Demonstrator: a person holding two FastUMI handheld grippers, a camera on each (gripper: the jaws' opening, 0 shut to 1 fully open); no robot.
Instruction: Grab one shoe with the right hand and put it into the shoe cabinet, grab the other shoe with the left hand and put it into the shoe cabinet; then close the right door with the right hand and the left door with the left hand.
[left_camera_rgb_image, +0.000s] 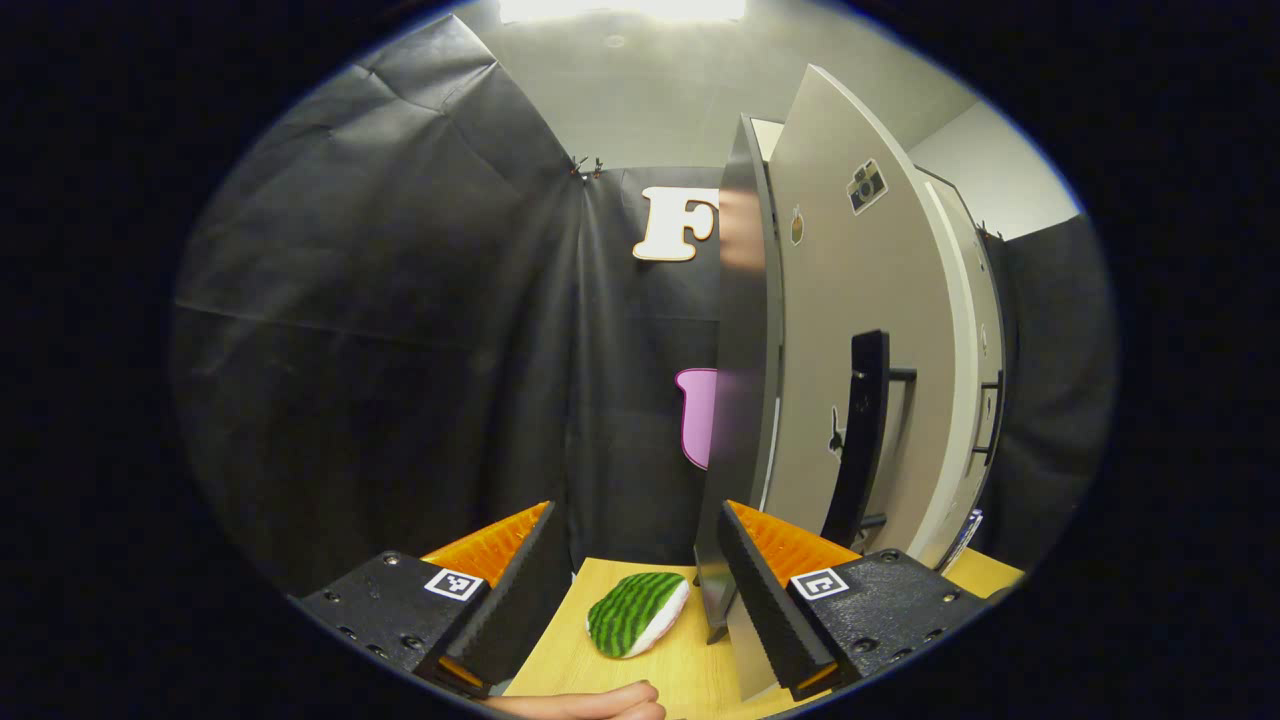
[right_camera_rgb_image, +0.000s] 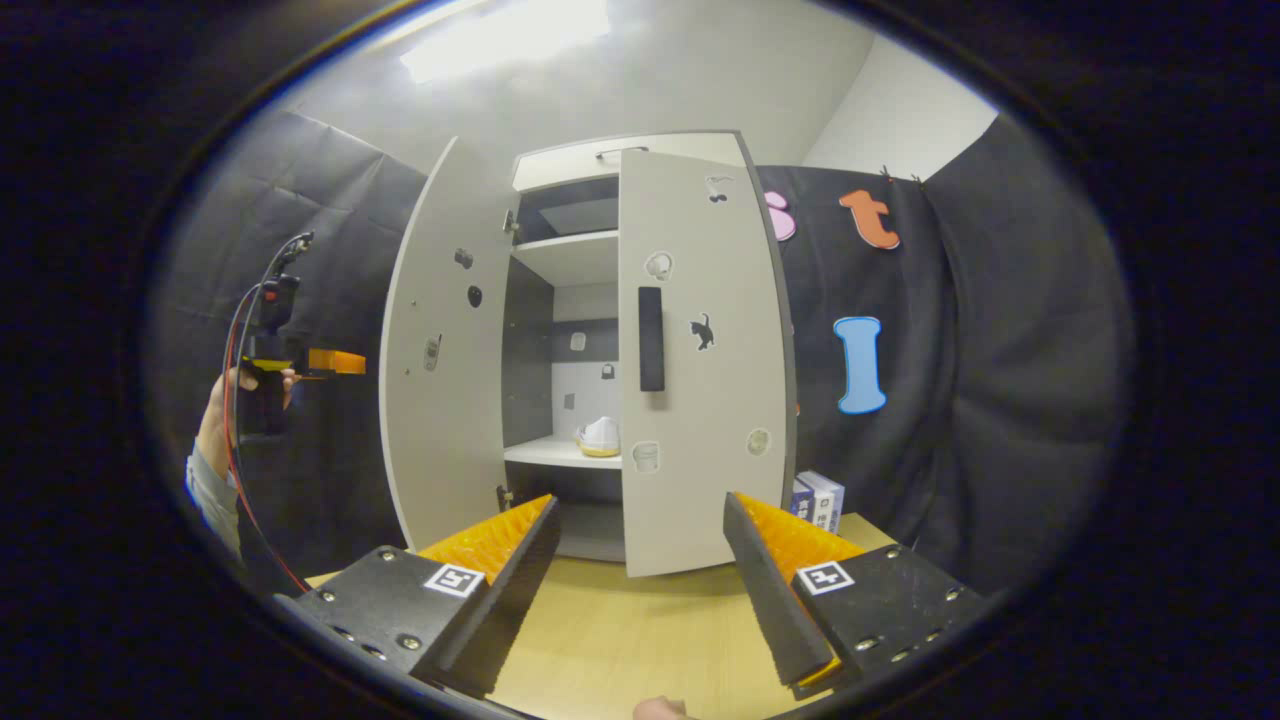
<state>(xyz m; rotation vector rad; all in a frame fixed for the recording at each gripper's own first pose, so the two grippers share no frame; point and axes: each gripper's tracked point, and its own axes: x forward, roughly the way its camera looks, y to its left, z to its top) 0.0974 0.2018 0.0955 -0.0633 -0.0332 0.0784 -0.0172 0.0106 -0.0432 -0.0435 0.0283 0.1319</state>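
Wooden counter (left_camera_rgb_image: 660, 670) in the left gripper view holds a green striped thing (left_camera_rgb_image: 637, 613); the left claw (left_camera_rgb_image: 640, 575) gapes beside the left door (left_camera_rgb_image: 745, 400).

In the right gripper view, the right claw (right_camera_rgb_image: 640, 560) is apart, holding nothing. A shoe (right_camera_rgb_image: 599, 437) sits on a shelf (right_camera_rgb_image: 560, 454) inside the shoe cabinet (right_camera_rgb_image: 625, 150); the right door (right_camera_rgb_image: 700, 370) looks nearly shut.

Your wooden table (right_camera_rgb_image: 610, 640) carries the shoe cabinet (right_camera_rgb_image: 690, 400) and small boxes (right_camera_rgb_image: 820, 497) beside it. A green striped pad (left_camera_rgb_image: 636, 613) lies on the tabletop. One shoe (right_camera_rgb_image: 600, 437) sits on the cabinet's shelf (right_camera_rgb_image: 555, 454).
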